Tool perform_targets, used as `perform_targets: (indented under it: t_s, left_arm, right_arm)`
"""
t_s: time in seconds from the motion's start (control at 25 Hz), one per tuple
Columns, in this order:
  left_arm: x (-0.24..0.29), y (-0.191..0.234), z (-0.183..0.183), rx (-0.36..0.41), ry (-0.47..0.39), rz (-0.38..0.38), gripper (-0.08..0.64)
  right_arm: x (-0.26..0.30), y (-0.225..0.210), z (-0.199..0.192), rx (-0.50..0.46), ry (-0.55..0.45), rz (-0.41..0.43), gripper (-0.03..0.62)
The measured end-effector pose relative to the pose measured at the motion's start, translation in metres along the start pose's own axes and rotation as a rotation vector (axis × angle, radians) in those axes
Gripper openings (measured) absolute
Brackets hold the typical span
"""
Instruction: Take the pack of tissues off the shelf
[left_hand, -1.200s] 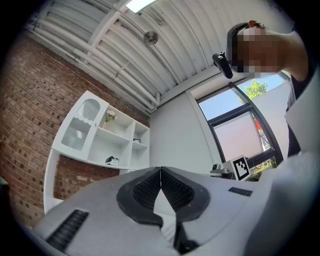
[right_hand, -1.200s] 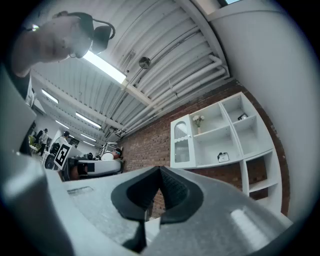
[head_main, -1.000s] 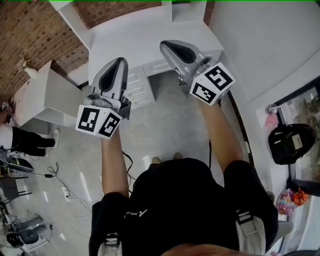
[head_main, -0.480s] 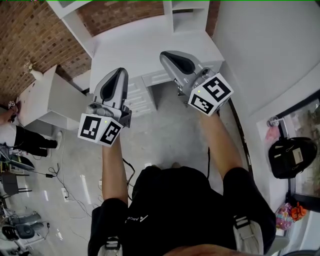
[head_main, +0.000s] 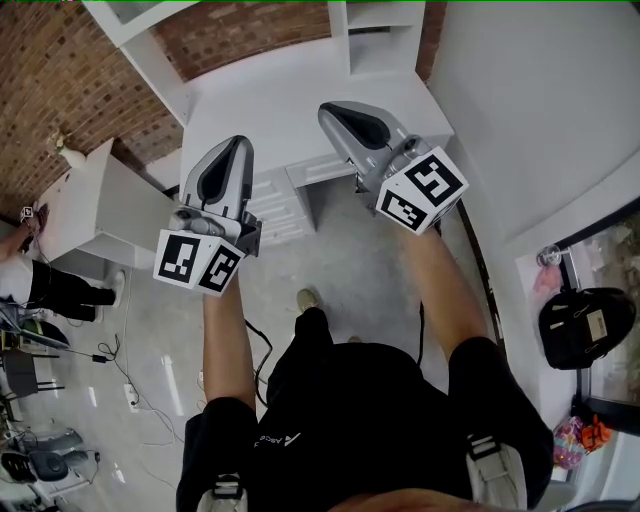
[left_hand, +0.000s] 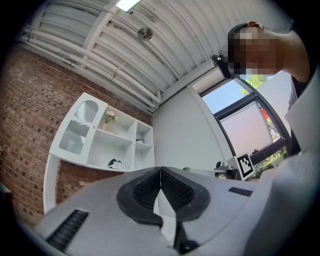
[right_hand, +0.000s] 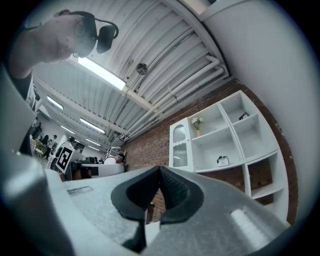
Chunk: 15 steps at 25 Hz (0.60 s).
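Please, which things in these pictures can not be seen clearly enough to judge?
- The small item on the white shelf unit: too small in both gripper views to confirm it is the pack of tissues.
- The dark thing in an upper compartment, right gripper view: too small to name.
- Head view: the top edge cuts off the shelf unit, so no compartment shows.
- Left gripper view: the left tool covers the lower picture with its own body.

Your left gripper (head_main: 230, 152) sits left of centre, jaws pressed together on nothing. Your right gripper (head_main: 338, 110) sits right of centre, slightly higher, jaws likewise closed and empty. Your left forearm (head_main: 226, 340) and right forearm (head_main: 440, 290) reach forward, roughly parallel.
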<state>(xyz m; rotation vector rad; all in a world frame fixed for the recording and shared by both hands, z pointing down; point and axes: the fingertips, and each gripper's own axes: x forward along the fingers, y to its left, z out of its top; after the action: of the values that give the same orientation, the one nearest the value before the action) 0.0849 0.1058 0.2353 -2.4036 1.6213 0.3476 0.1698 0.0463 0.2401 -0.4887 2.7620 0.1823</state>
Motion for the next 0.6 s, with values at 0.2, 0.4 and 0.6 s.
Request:
perform_targets:
  t_s: [0.2,0.4,0.6]
  left_arm:
    - [0.023,0.051,-0.012,-0.004,-0.007,-0.004,0.000]
    - [0.052,0.123,-0.020,0.001,-0.023,-0.017,0.000]
    - [0.085,0.198,-0.027,0.009,-0.017,-0.053,0.000]
  right_arm:
    - [0.048,-0.025,-0.018,-0.026,0.015,-0.008,0.003]
    - [0.122,-0.055,-0.036,-0.044,0.024,-0.028,0.003]
    - [0.196,-0.087,-0.054,-0.092,0.041,-0.067,0.003]
